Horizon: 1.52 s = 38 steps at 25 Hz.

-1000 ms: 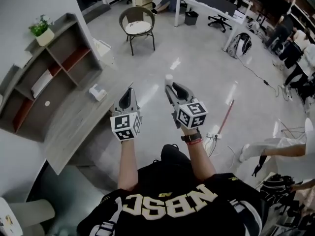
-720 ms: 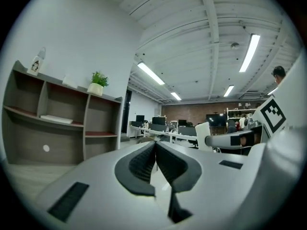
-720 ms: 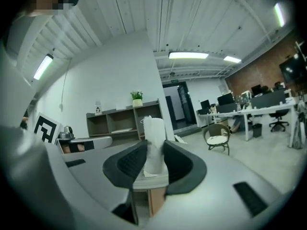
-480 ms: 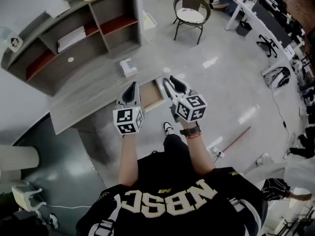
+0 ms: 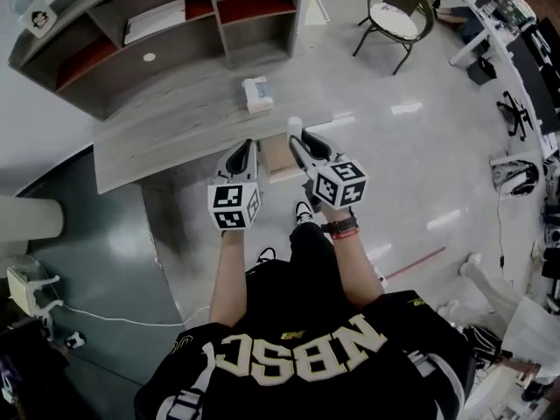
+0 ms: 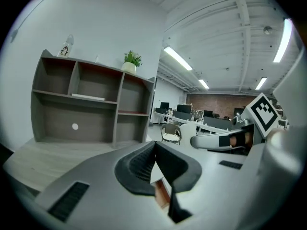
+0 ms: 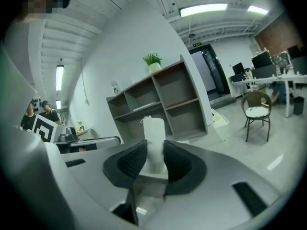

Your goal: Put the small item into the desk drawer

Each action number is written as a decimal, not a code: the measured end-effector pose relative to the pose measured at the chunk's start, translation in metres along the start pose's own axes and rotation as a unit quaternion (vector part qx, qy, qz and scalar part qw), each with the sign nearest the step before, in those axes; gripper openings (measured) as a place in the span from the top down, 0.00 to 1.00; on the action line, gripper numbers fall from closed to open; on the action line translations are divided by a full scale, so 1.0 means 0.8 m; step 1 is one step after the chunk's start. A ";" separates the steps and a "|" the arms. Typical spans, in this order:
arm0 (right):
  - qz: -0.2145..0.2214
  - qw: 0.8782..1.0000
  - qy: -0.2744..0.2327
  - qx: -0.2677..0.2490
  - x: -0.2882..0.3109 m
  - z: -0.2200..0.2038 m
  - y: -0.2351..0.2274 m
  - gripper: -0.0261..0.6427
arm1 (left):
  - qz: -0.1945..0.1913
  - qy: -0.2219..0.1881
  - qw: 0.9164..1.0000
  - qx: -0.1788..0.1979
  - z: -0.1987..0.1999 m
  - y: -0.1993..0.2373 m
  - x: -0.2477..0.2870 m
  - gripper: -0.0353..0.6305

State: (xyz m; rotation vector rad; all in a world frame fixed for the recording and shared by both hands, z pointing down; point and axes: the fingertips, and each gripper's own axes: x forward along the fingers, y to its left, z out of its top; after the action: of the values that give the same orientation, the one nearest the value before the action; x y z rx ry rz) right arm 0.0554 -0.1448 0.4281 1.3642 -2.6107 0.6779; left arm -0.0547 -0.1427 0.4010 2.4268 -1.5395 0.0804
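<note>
My right gripper (image 5: 298,141) is shut on a small white cylinder-shaped item (image 5: 295,127), which stands upright between the pads (image 7: 129,159) and sticks out above them (image 7: 154,128). The left gripper (image 5: 244,150) hangs beside it, shut, with nothing between its jaws (image 6: 154,146). Both grippers hover at the front edge of a grey wooden desk (image 5: 175,129). Between and just beyond them, a light wooden drawer (image 5: 278,161) stands pulled open from the desk's front.
A grey shelf unit (image 5: 175,24) with red-backed compartments stands on the desk's far side. A tissue box (image 5: 257,94) lies on the desktop. A round chair (image 5: 394,20) stands on the shiny floor at the upper right; office desks lie beyond.
The view has swung toward the desk, which now lies straight ahead and closer. Both grippers have come over its front edge by the open drawer. The right gripper's hold on the white item is unchanged.
</note>
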 end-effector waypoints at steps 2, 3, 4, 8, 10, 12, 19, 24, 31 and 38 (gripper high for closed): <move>0.006 1.000 0.023 -0.002 0.013 -0.017 -0.006 0.80 | 0.009 0.014 1.000 -0.007 -0.016 0.005 0.005 0.93; 0.008 0.999 0.033 -0.004 0.019 -0.025 -0.010 0.79 | 0.012 0.021 1.000 -0.009 -0.025 0.007 0.009 0.93; 0.011 0.999 0.043 -0.004 0.024 -0.033 -0.014 0.79 | 0.014 0.028 0.999 -0.011 -0.032 0.009 0.012 0.93; 0.020 0.997 0.079 -0.007 0.043 -0.067 -0.026 0.79 | 0.020 0.052 0.998 -0.019 -0.062 0.015 0.025 0.93; 0.023 0.995 0.098 -0.007 0.049 -0.085 -0.030 0.79 | 0.022 0.065 0.997 -0.024 -0.078 0.018 0.027 0.93; 0.025 0.993 0.114 -0.007 0.055 -0.102 -0.035 0.79 | 0.023 0.079 0.996 -0.028 -0.094 0.022 0.030 0.93; 0.028 0.988 0.154 -0.018 0.073 -0.146 -0.054 0.79 | 0.022 0.107 0.994 -0.027 -0.133 0.030 0.048 0.93; 0.035 0.983 0.177 -0.003 0.078 -0.181 -0.060 0.79 | 0.020 0.123 0.992 -0.033 -0.162 0.030 0.052 0.93; 0.044 0.975 0.215 -0.020 0.092 -0.226 -0.071 0.79 | 0.014 0.151 0.988 -0.040 -0.202 0.037 0.057 0.93; 0.076 0.956 0.271 -0.076 0.105 -0.280 -0.074 0.79 | 0.015 0.183 0.982 -0.053 -0.249 0.051 0.065 0.93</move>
State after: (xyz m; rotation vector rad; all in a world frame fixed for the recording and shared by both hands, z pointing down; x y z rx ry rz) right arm 0.0317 -0.1389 0.6731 0.7931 -2.2736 0.7276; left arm -0.0496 -0.1544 0.6106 2.1577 -1.3739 0.4155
